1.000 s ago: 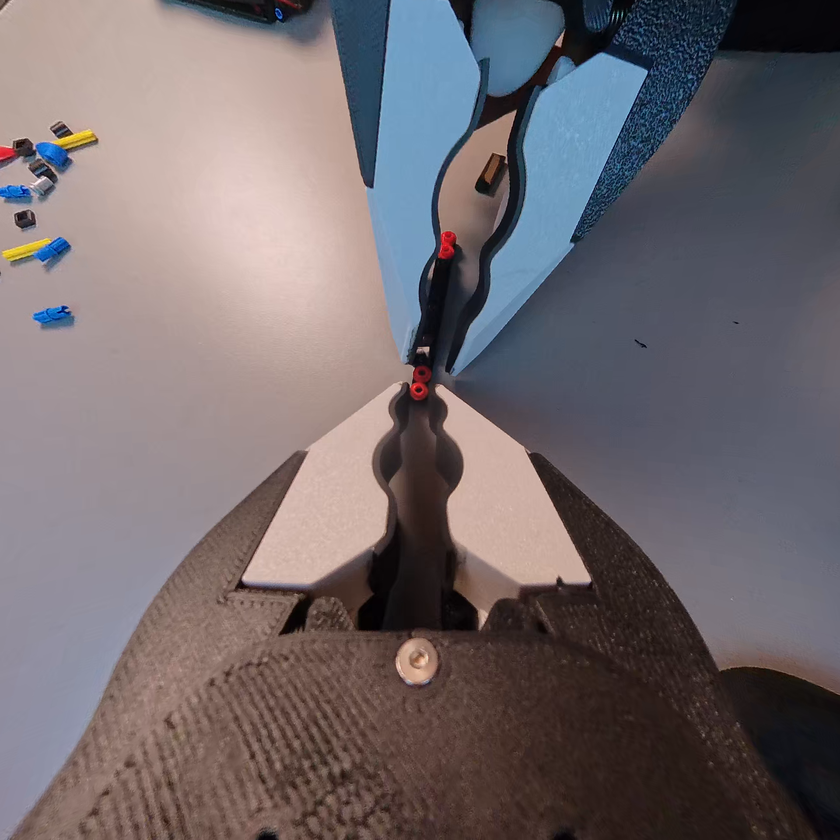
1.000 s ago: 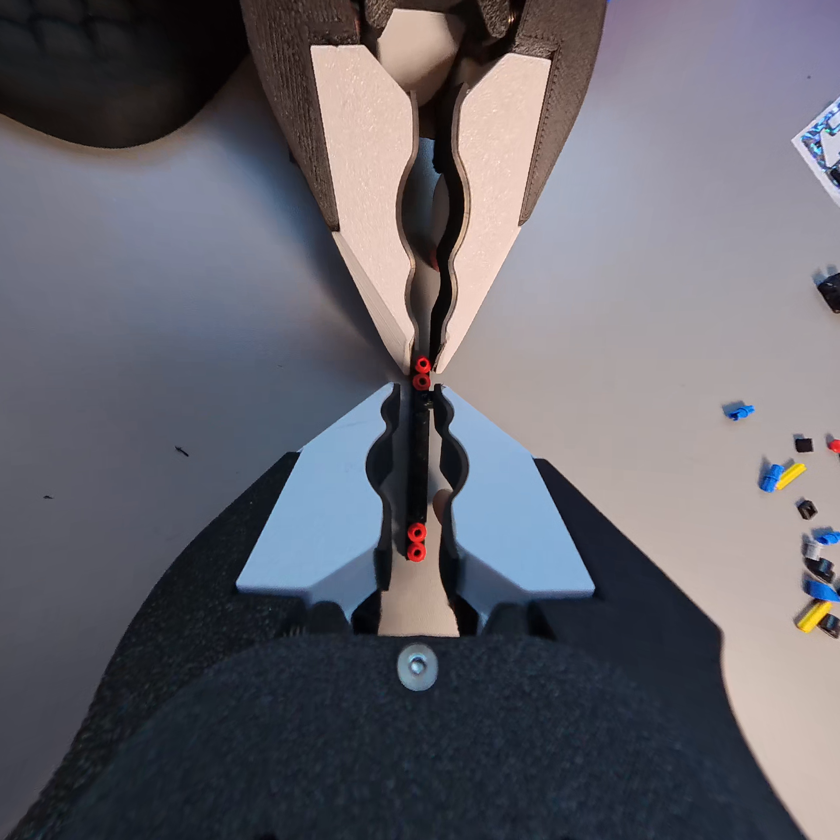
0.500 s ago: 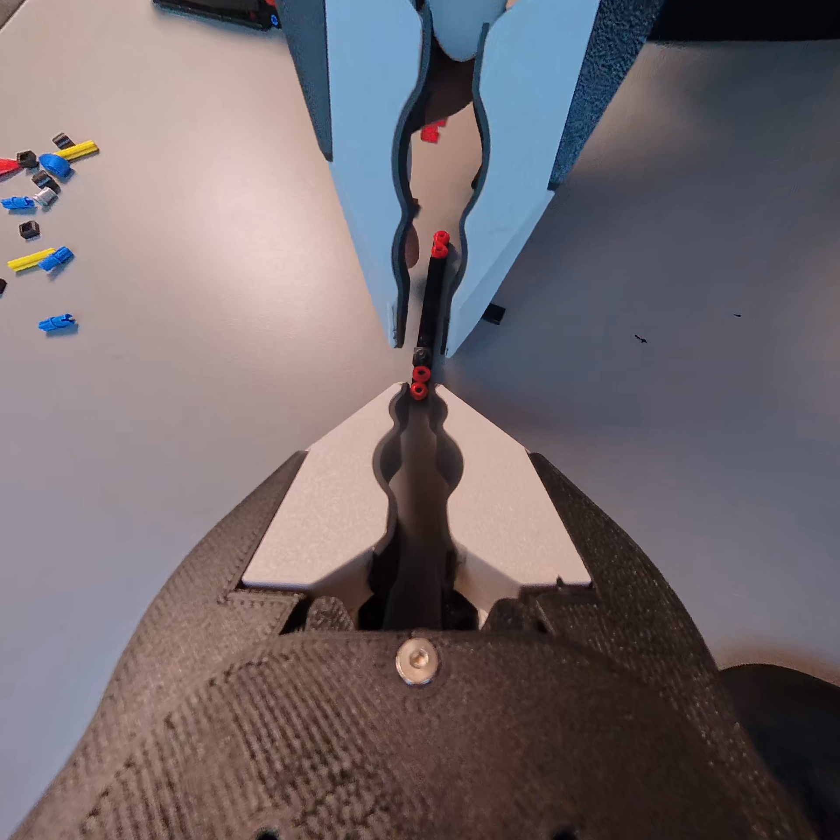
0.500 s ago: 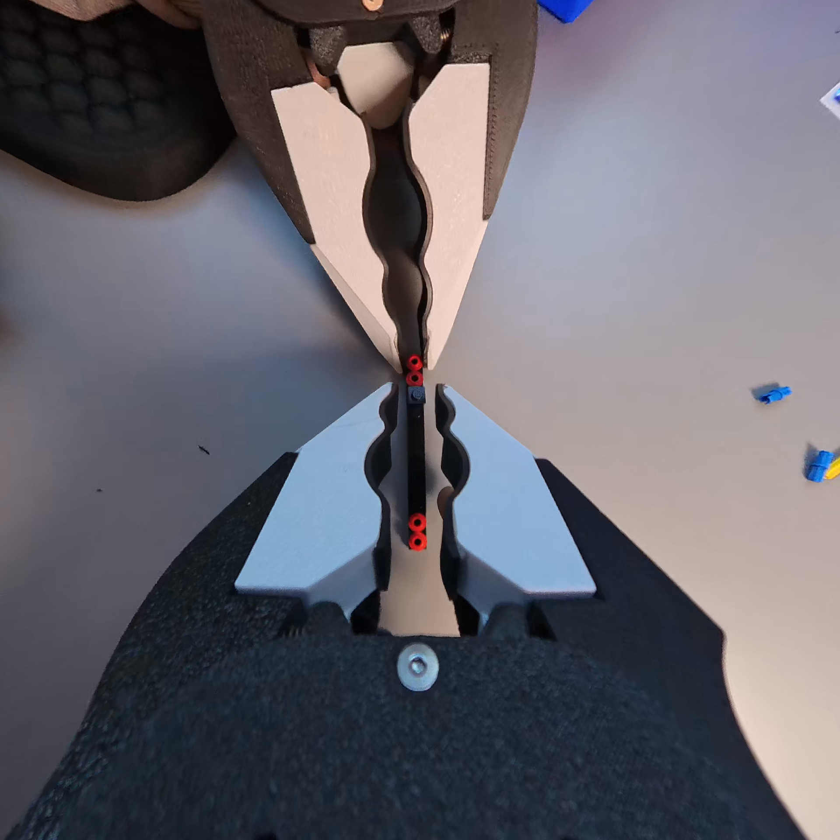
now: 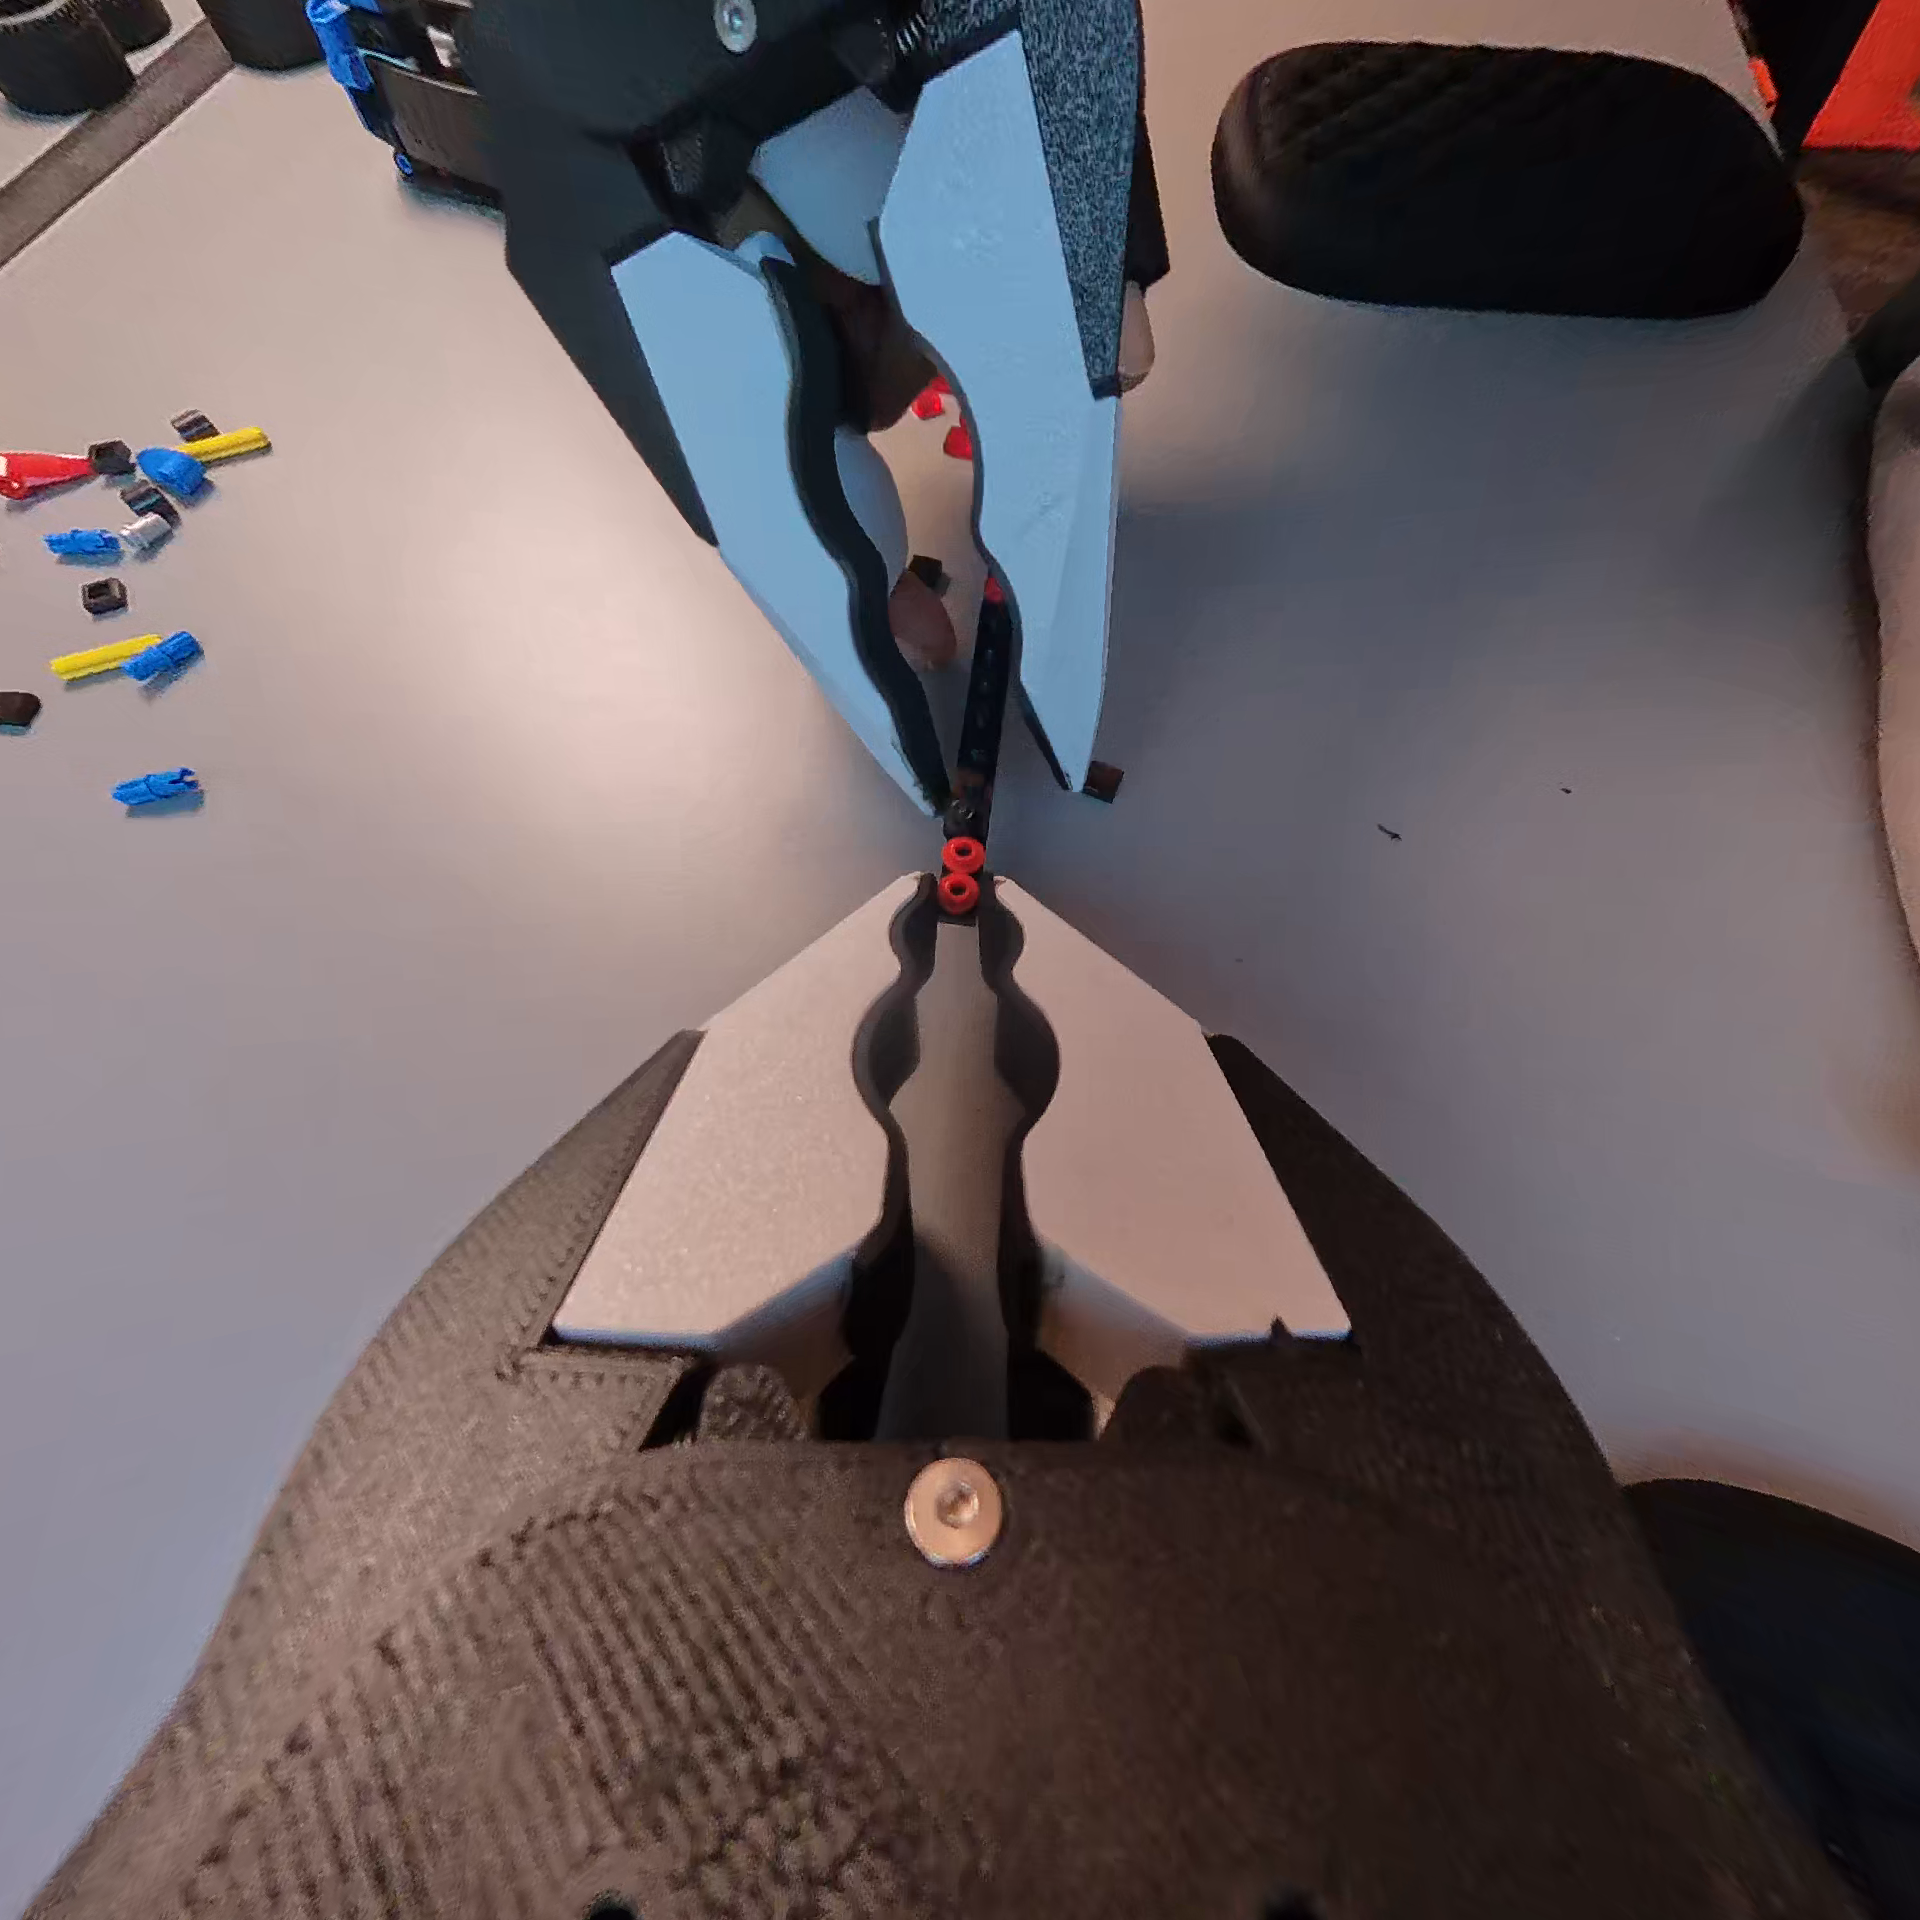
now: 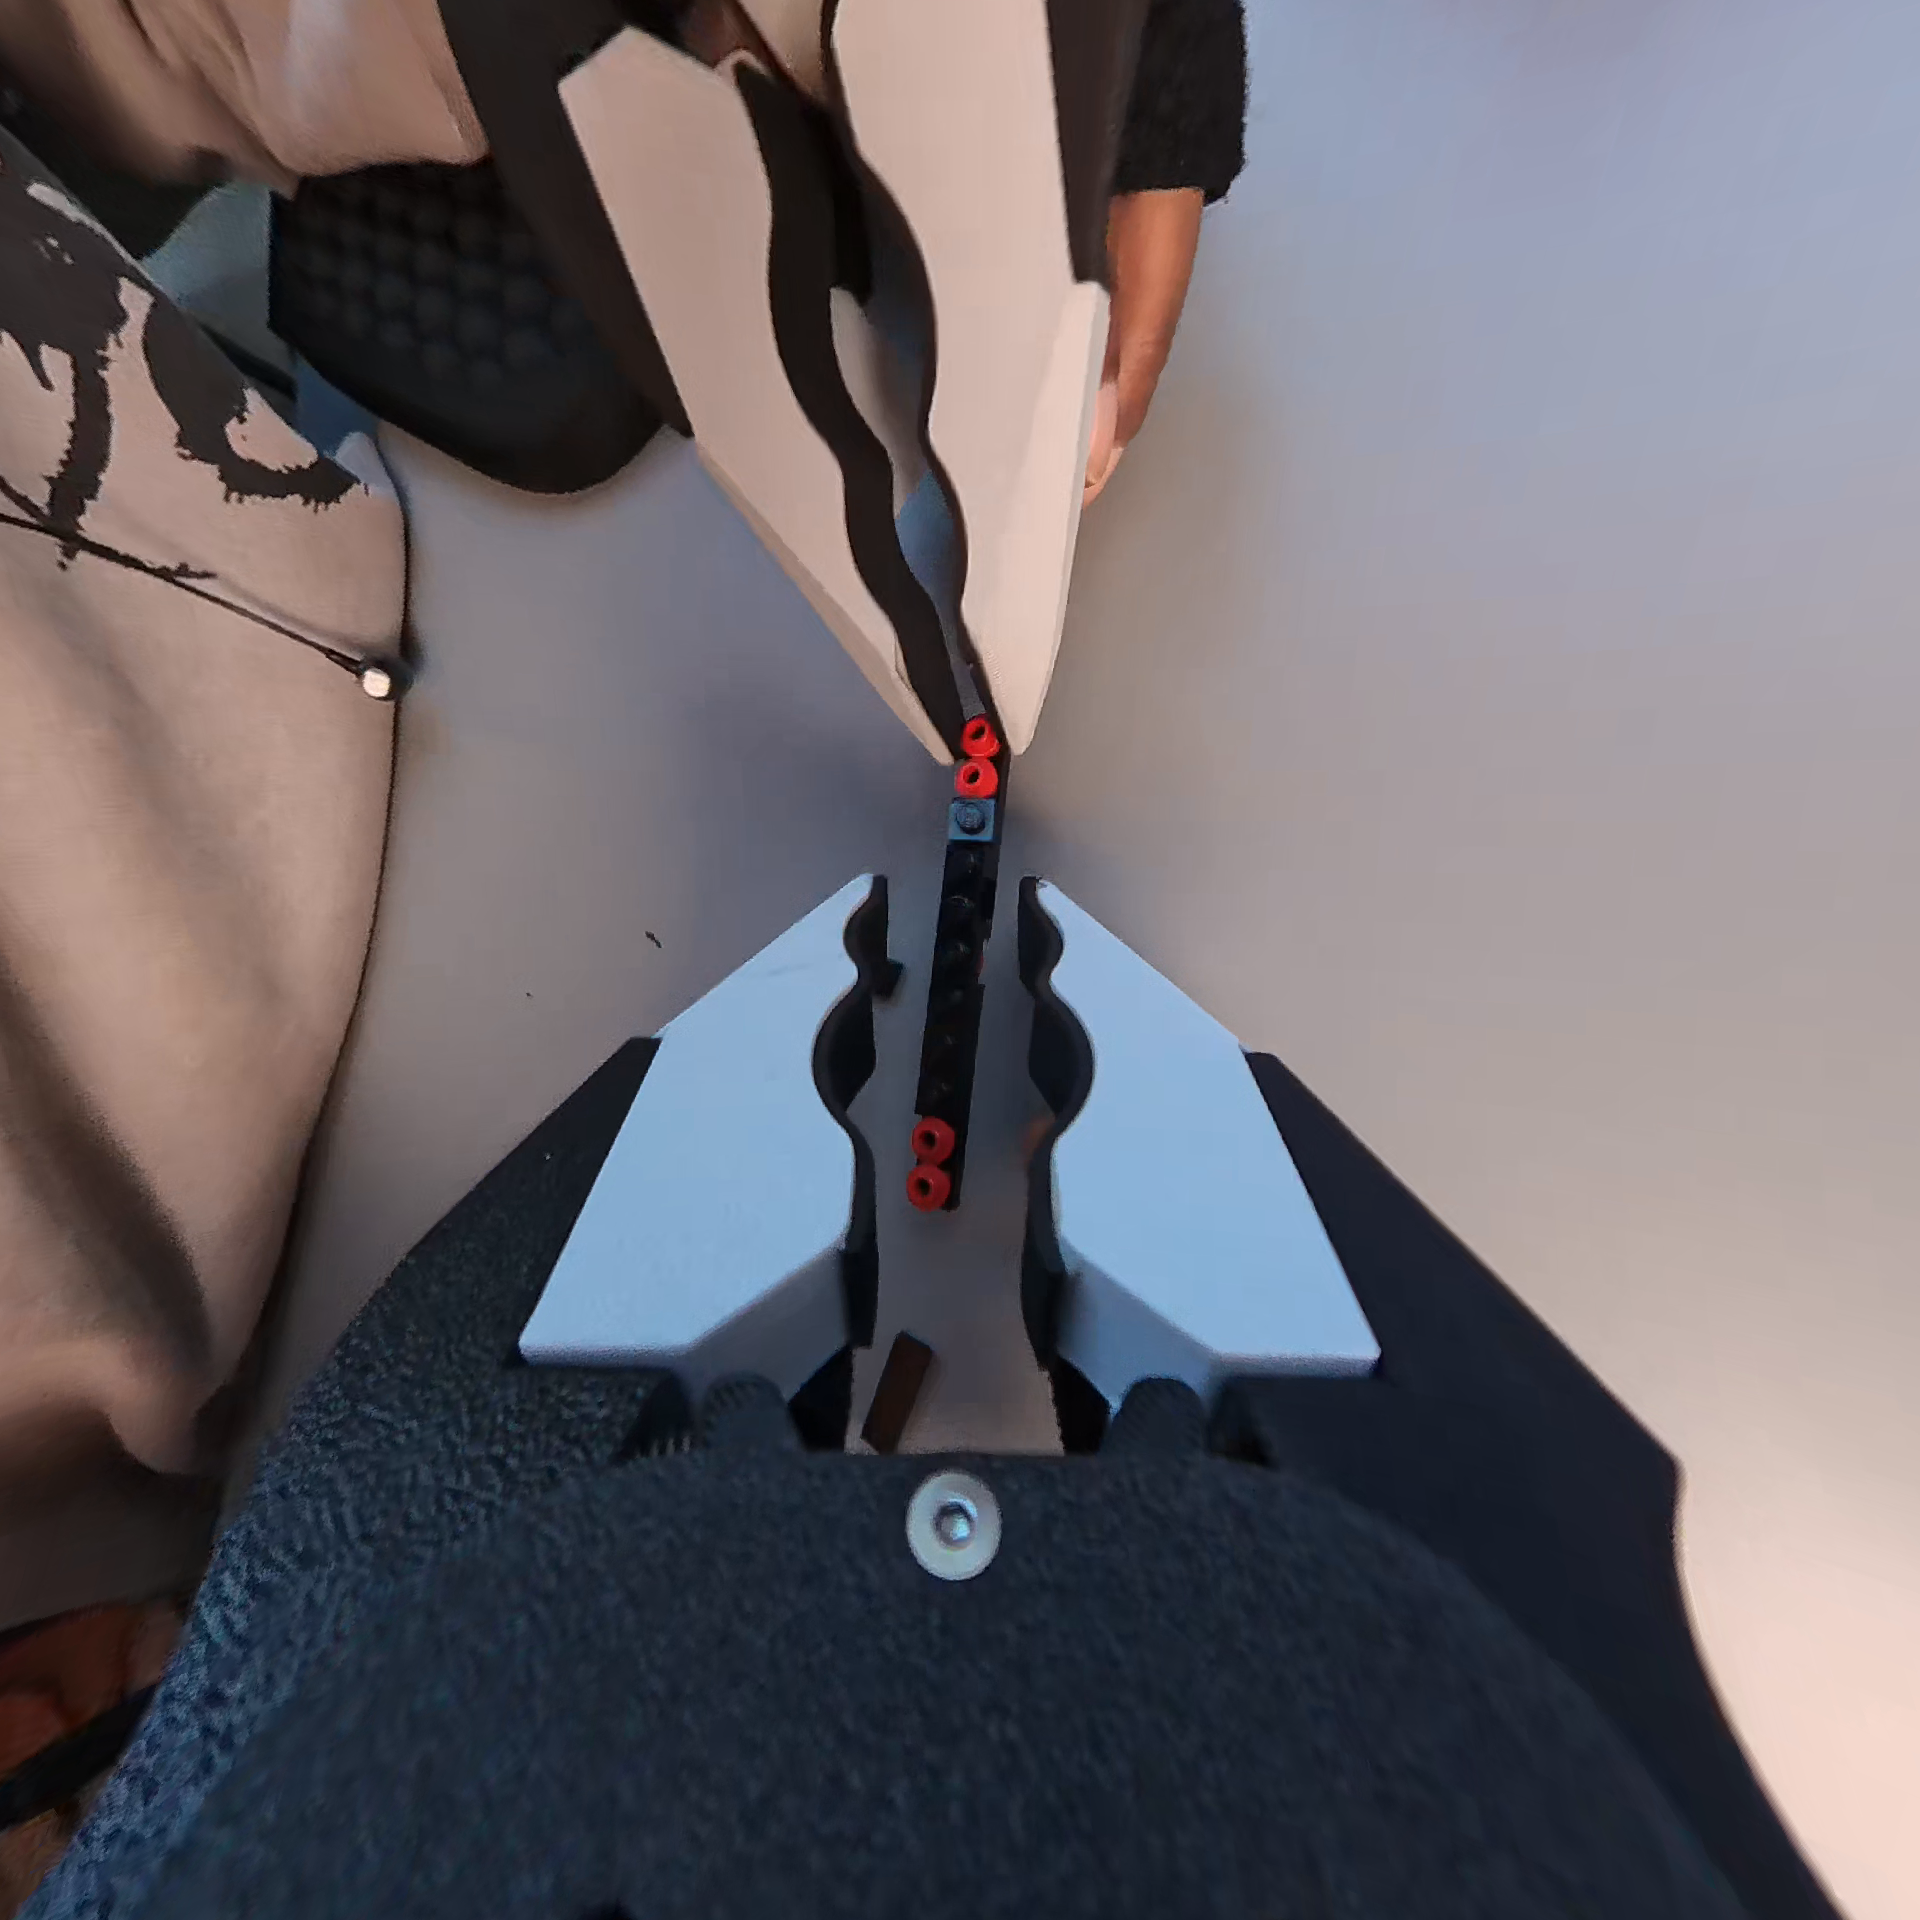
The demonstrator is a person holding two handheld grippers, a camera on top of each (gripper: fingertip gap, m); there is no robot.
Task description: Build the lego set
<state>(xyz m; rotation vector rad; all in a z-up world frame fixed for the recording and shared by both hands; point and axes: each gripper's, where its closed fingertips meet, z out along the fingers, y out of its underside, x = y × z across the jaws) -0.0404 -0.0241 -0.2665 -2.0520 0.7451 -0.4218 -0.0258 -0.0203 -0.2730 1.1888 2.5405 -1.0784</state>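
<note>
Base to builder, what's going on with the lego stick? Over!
Left gripper shut on black strip's end. Right gripper open around it, not gripping. Nothing blocking.

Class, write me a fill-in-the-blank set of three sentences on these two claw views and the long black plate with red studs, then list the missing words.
1. The left claw is shut on one end of the black plate, pinching it at the two ____ studs.
2. The right claw has its fingers ____ around the plate, not touching it.
3. In the left wrist view, the loose blue and yellow pieces lie on the ____ side of the table.

Missing words: red; open; left
</note>
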